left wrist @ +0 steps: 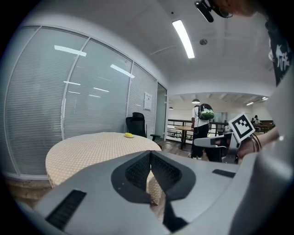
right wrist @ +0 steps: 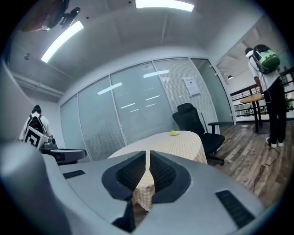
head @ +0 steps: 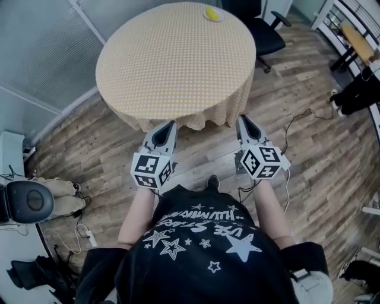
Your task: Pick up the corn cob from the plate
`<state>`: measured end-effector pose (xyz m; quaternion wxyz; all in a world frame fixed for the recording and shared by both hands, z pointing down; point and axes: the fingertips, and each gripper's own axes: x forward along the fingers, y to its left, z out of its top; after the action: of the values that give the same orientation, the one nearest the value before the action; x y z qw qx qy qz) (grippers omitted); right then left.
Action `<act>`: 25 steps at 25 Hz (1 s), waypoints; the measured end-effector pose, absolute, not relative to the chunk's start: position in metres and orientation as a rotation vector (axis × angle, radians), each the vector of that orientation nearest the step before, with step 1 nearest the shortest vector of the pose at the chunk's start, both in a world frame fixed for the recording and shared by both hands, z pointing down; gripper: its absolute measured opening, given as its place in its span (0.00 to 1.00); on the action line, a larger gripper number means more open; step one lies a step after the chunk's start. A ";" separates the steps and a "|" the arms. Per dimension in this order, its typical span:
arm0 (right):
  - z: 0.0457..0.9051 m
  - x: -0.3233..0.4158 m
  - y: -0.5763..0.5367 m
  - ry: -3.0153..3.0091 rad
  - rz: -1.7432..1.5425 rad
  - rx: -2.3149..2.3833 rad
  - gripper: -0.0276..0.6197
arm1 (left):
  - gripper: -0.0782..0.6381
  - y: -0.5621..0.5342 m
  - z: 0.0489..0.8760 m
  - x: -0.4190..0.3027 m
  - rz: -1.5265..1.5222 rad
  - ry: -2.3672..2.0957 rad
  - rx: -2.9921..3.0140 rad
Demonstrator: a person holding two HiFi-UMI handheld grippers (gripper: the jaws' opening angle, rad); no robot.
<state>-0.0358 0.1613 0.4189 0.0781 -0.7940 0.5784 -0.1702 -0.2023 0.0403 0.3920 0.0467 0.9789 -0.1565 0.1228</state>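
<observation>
A round table draped in a yellow-and-white checked cloth (head: 172, 65) stands on the wood-plank floor (head: 309, 154). The yellow corn cob (head: 212, 13) lies on a small pale plate (head: 220, 17) at the table's far edge, slightly right of centre, well apart from both grippers. The plate is too small to make out in the gripper views.

The grey left gripper (head: 171, 123) and the grey right gripper (head: 242, 117) are held side by side at the table's near edge, both pointing towards it. In each gripper view the jaws are closed tip to tip, with nothing between them.

A black office chair (head: 264, 29) stands at the table's far right. A ribbed glass partition (head: 41, 53) runs along the left. A person wearing a green backpack (left wrist: 205, 111) stands farther off, near a second table.
</observation>
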 end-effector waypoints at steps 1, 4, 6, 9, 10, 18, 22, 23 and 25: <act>0.419 -0.029 0.162 1.737 -0.509 -2.371 0.11 | 0.12 0.040 0.392 -0.196 0.375 -0.492 2.984; 0.419 -0.010 0.163 1.736 -0.508 -2.353 0.11 | 0.12 0.039 0.393 -0.179 0.387 -0.511 2.989; 0.421 0.000 0.164 1.728 -0.514 -2.348 0.11 | 0.12 0.040 0.394 -0.166 0.394 -0.507 2.989; 0.426 0.012 0.165 1.720 -0.530 -2.343 0.11 | 0.12 0.044 0.397 -0.148 0.400 -0.476 2.990; 0.429 0.016 0.165 1.717 -0.537 -2.345 0.11 | 0.12 0.045 0.398 -0.142 0.403 -0.465 2.993; 0.443 0.058 0.150 1.669 -0.567 -2.399 0.11 | 0.12 0.021 0.410 -0.083 0.389 -0.367 3.003; 0.441 0.094 0.128 1.649 -0.561 -2.445 0.11 | 0.12 -0.007 0.419 -0.042 0.368 -0.323 2.981; 0.440 0.105 0.122 1.642 -0.560 -2.454 0.11 | 0.12 -0.014 0.420 -0.032 0.368 -0.315 2.978; 0.436 0.129 0.109 1.628 -0.551 -2.466 0.11 | 0.12 -0.030 0.419 -0.012 0.360 -0.304 2.978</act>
<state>0.1288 0.1091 0.4364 0.0677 -0.8185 0.5403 -0.1830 -0.0118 -0.0304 0.4191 0.0632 0.9858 -0.1005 0.1190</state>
